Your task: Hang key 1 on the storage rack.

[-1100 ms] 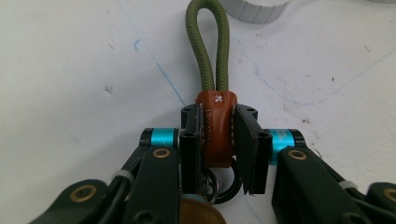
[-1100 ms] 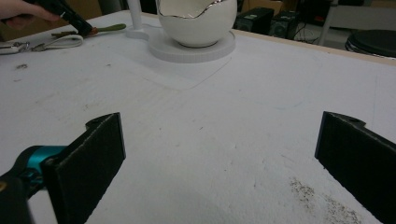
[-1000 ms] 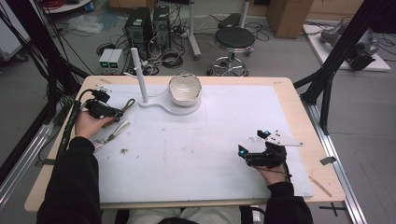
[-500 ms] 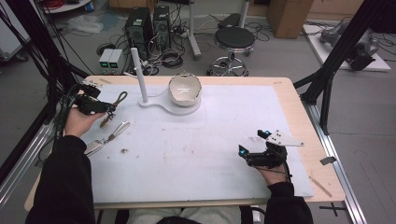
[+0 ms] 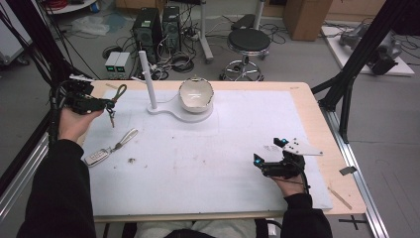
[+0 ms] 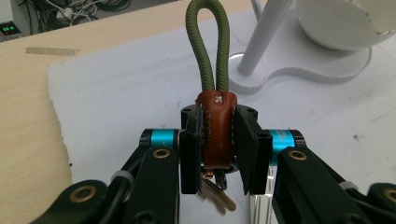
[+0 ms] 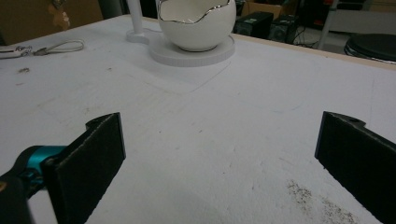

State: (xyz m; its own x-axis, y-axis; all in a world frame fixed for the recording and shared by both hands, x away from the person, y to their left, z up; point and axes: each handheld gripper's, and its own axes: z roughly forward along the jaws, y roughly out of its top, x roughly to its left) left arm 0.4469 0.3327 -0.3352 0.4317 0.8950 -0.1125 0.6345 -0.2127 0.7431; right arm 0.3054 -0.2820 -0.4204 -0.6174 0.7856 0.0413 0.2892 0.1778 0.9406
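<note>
White worktop [image 5: 198, 163]: left claw [image 6: 217, 154] pinches a keyring [image 6: 215, 130] by its leather tab, lifted; right claw [image 7: 219, 158] gapes, holding nothing.

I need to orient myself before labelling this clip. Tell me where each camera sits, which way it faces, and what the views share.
High view: above the person's side of the table, facing forward and down; both forearms, left gripper and right gripper show.
Left gripper view: rides that gripper, looking along jaws shut on the keychain, toward the white stand.
Right gripper view: rides low over the table, jaws open, facing the egg-shaped bowl.
Shared: all three show the stand and the bowl.
</note>
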